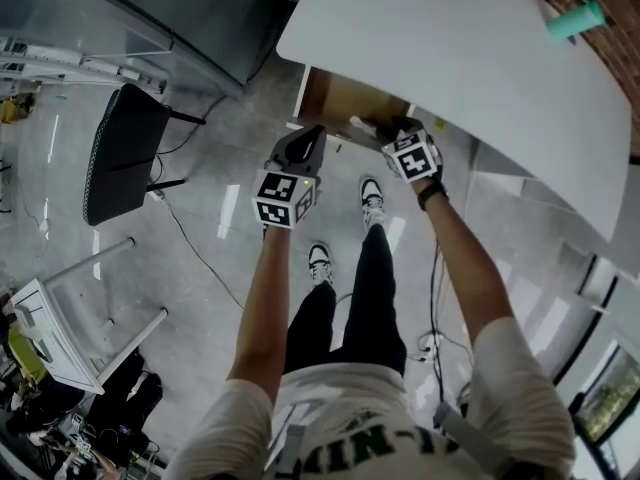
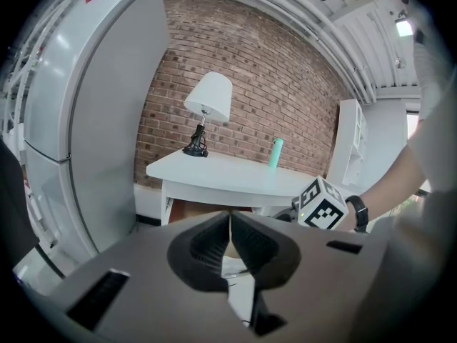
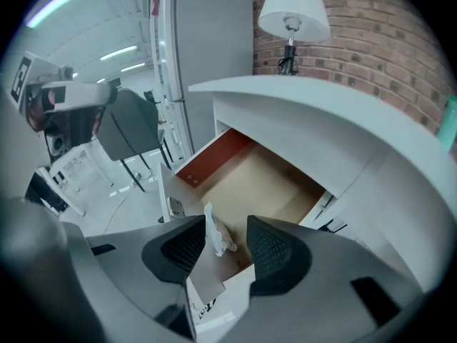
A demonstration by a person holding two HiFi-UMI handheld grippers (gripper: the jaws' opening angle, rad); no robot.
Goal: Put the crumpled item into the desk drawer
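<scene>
The white desk (image 1: 450, 58) has its drawer (image 1: 335, 98) pulled out, showing a bare wooden bottom (image 3: 264, 184) and a reddish side wall. My right gripper (image 3: 225, 227) hangs over the drawer's front part with its jaws wide apart. Between them, close to the left pad, is the crumpled white paper (image 3: 214, 236); the pads do not press on it. In the head view the right gripper (image 1: 385, 128) is at the drawer's front edge. My left gripper (image 2: 229, 224) is shut with nothing in it and is held a little left of the drawer (image 1: 312, 136).
A lamp (image 2: 207, 113) and a teal bottle (image 2: 275, 152) stand on the desk by the brick wall. A grey fridge (image 2: 107, 120) rises left of the desk. A black chair (image 1: 120, 153), a white stool (image 1: 70, 318) and floor cables lie to the left.
</scene>
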